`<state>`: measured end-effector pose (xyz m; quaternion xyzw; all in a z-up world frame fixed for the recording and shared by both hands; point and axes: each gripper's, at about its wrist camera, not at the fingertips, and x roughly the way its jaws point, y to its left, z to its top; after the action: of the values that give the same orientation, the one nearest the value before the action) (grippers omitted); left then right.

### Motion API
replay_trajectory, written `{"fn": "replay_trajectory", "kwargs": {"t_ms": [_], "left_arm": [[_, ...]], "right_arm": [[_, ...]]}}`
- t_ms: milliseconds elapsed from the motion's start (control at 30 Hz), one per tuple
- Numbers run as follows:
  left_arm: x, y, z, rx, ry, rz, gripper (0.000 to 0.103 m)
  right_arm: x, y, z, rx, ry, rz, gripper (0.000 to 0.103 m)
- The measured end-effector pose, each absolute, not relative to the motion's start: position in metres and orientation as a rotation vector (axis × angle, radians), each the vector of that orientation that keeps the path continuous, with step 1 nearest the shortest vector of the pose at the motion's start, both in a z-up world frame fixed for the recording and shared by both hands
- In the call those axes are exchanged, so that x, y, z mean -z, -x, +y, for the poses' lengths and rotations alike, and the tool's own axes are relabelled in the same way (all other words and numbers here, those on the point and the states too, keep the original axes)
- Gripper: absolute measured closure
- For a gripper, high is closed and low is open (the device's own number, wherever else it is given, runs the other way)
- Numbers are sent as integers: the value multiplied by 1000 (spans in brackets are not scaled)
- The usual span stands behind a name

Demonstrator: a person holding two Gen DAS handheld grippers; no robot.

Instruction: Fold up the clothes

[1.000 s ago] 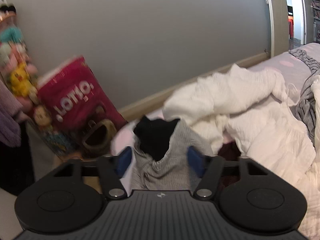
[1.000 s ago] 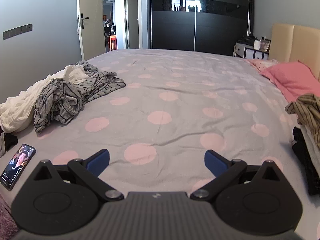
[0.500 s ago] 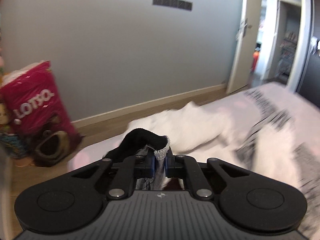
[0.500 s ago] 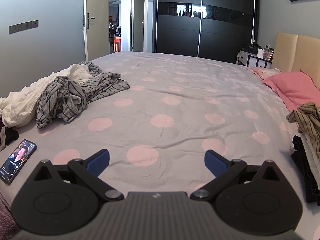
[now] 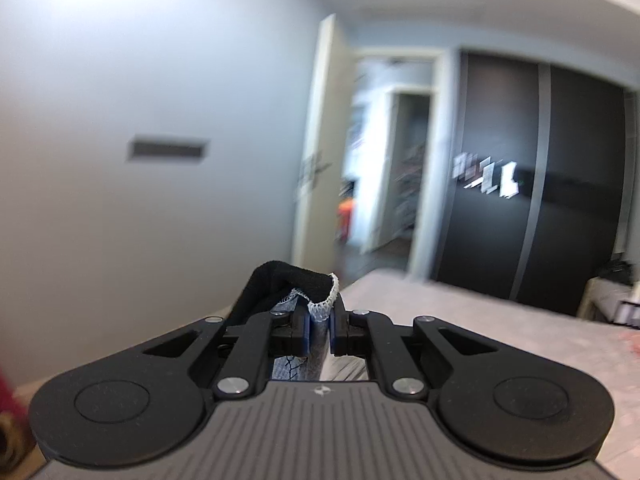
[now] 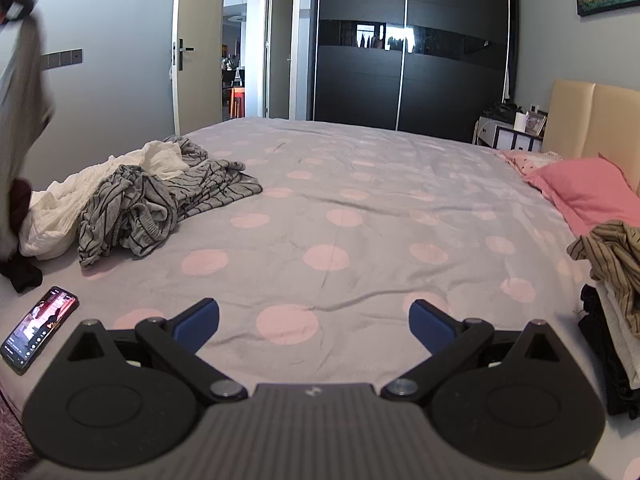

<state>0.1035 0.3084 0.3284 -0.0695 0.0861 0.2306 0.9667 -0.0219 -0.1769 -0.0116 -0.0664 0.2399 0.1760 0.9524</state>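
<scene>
Left wrist view: a grey wall with a dark switch plate fills the left, then an open door and a dark wardrobe to the right, all blurred. Low in the middle, the left gripper has its jaws clenched on a grey garment with a black collar that bunches above the pads. The bed shows past the jaws on the right.

Right wrist view, from the left: the same garment hangs at the left edge, lifted above the bed, its top out of frame. Below it a phone with a lit screen lies on the bed. Just right of it sits a pile of unfolded clothes: a white piece and grey striped ones. The bedspread is grey with pink dots. The right gripper hovers over it with its jaws spread wide and nothing between them. At the far right lie a pink pillow by the headboard, and a stack of clothes at the bed's edge.
</scene>
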Motion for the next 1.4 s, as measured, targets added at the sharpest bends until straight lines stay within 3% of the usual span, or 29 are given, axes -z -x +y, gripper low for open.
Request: {"fn": "replay_trajectory", "kwargs": {"t_ms": [300,567,867,1000,1100,1300,1400], "left_arm": [[-395,-129,219,-237,79,99,96],[-439,-97,124,82,48,17,96],[-446,-87,51,334,76,39,96],[-404,-88,53,359,85,117,96],[-340,-87,69,332,54,263,96],[-149,-99,90,266,2,663,96],[-63,-97,99,237,-27,820,96]], "right_arm": [[5,23,-184,-345,116,463,1],[-13,23,-200,-300,89,412,1],[-44,20,-238,-184,25,355,1],[-54,27,-254,-123,46,307,1],[-50,24,-266,-82,70,341,1],[-38,5,-276,-128,64,508,3],[-31,-8,-269,-197,102,602,13]]}}
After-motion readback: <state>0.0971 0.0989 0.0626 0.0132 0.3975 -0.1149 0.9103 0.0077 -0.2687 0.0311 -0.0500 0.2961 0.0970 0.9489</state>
